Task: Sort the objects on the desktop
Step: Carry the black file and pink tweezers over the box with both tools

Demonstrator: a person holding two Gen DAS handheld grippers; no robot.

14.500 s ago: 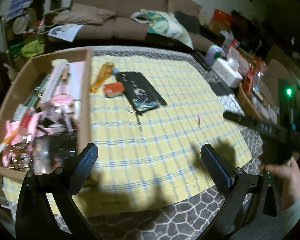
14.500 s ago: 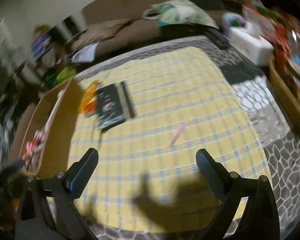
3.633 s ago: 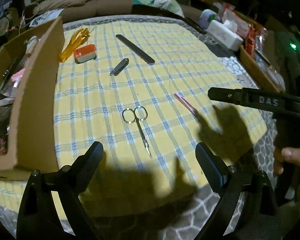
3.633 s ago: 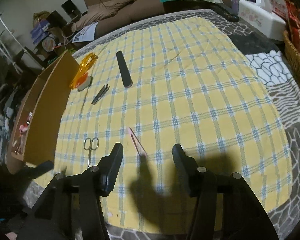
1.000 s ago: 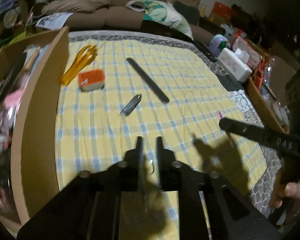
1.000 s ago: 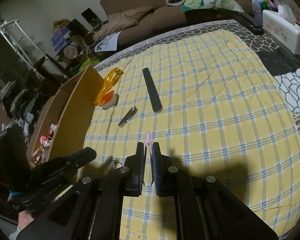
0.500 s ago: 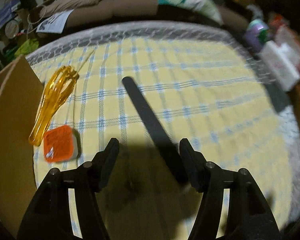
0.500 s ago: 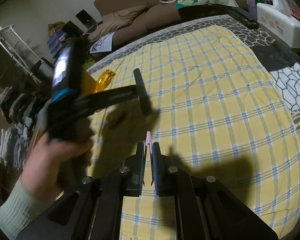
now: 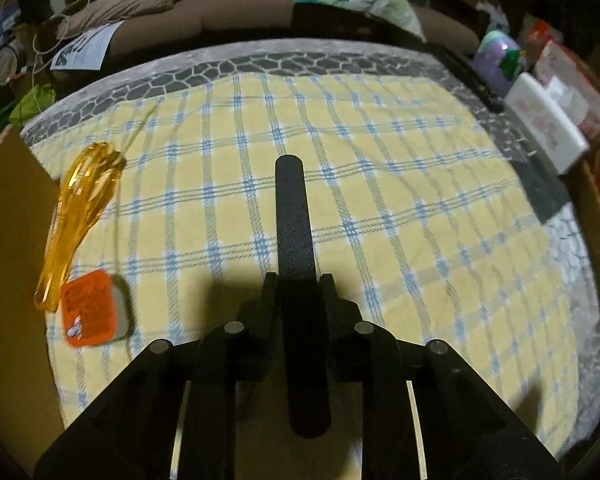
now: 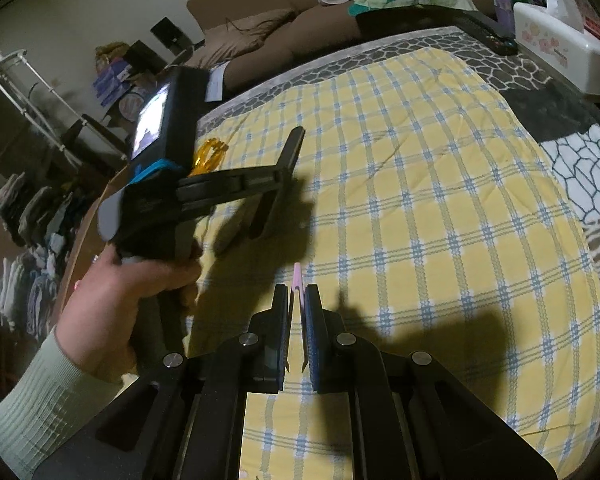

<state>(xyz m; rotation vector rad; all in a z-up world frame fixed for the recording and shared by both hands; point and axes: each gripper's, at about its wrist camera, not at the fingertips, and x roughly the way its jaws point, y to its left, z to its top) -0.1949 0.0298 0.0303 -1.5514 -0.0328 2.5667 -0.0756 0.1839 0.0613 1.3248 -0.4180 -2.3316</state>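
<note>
My left gripper [image 9: 298,280] is shut on a long black nail file [image 9: 294,224] and holds it lifted above the yellow checked cloth [image 9: 380,184]; the file points away from me. In the right wrist view the left gripper [image 10: 278,182] holds the file [image 10: 278,180] tilted in the air. My right gripper [image 10: 297,292] is shut on a thin pink stick [image 10: 297,280] whose tip pokes out between the jaws. An orange translucent tool [image 9: 78,216] and a small orange box [image 9: 90,314] lie on the cloth at the left.
A cardboard box wall [image 9: 8,280] stands along the cloth's left edge. A white tissue box [image 9: 548,124] and a purple container [image 9: 498,60] sit at the far right. A brown sofa [image 9: 204,12] runs behind the table.
My left gripper has closed on the black nail file and lifted it off the cloth. My right gripper still holds the pink stick and has barely moved.
</note>
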